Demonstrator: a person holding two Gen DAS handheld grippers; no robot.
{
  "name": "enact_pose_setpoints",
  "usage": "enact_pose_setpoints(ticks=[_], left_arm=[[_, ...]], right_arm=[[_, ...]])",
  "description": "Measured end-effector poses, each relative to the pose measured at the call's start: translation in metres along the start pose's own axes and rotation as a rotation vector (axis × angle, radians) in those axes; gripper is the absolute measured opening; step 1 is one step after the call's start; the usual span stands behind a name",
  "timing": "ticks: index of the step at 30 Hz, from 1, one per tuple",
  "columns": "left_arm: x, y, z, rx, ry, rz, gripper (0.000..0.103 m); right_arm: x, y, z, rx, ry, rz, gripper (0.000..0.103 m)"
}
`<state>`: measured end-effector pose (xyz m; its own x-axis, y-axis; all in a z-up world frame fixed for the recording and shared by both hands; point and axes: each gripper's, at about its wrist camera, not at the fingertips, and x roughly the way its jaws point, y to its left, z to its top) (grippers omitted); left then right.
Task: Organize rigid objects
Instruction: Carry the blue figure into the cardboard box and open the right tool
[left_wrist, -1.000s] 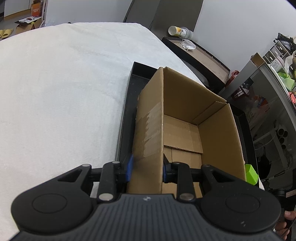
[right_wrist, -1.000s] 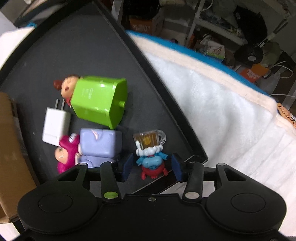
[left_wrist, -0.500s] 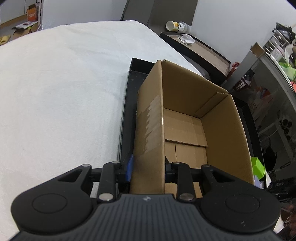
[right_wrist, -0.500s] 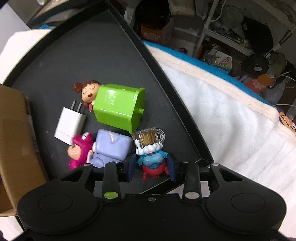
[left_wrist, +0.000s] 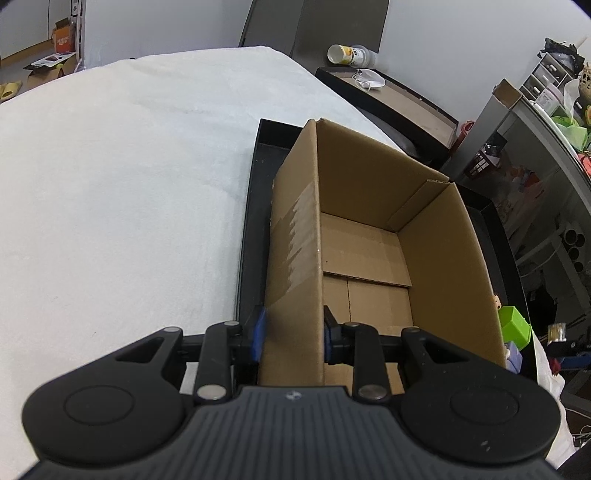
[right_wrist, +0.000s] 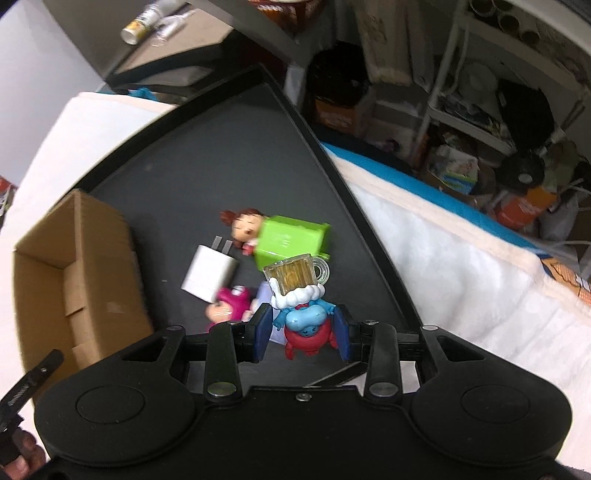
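A white fluffy blanket (left_wrist: 122, 184) is covering the surface at the far left, soft and napped. Against its edge a flat black tray (left_wrist: 246, 236) with a low raised rim is lying, smooth and matte. On the tray an open cardboard box (left_wrist: 369, 236) is standing, rectangular, plain brown, with a strip of clear tape shining down its left wall and folded flaps forming its bottom. The left gripper (left_wrist: 291, 334) is pinching that left wall near the corner, one blue pad outside and one inside, both pressing flat on the cardboard.

In the right wrist view the same box (right_wrist: 77, 280) is sitting at the left of the tray (right_wrist: 229, 155). Right of it, on the dark tray floor, a white boxy plug (right_wrist: 208, 273) with two metal prongs is lying beside a small doll (right_wrist: 243, 229) with brown hair, a glossy green plastic block (right_wrist: 291, 240), and a pink figure (right_wrist: 227, 310) touching a pale lilac piece that is mostly hidden. The right gripper (right_wrist: 303, 328) is gripping a hard plastic toy (right_wrist: 303, 317): a rounded blue and red creature topped with white foam and a clear amber mug. Its blue pads are pressing on both sides of the creature's body, and the toy is hanging clear above the tray. Farther right the blanket (right_wrist: 461, 288) is showing again, with a blue-edged border.
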<state>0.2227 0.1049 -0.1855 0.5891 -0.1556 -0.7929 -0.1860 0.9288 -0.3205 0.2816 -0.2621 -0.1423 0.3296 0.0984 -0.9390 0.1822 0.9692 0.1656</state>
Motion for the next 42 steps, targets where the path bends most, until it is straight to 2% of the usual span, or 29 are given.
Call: enact_pose_setpoints(ticks=[8,20,33,42], left_arm=[[-0.003,0.005,0.000,-0.014,-0.006,-0.017,0.028],[-0.003,0.010,0.000,-0.032,0.003,-0.036,0.029],[-0.001,0.012,0.001,-0.044,0.008,-0.054,0.029],[-0.001,0.014,0.000,-0.047,0.004,-0.061,0.029]], right_arm=[[-0.018,0.028,0.002,-0.054,-0.045,0.028,0.035],[-0.024,0.077,0.009,-0.134,-0.072,0.074,0.035],[-0.021,0.136,0.017,-0.227,-0.083,0.136,0.035],[-0.009,0.173,0.013,-0.281,-0.060,0.177,0.035]])
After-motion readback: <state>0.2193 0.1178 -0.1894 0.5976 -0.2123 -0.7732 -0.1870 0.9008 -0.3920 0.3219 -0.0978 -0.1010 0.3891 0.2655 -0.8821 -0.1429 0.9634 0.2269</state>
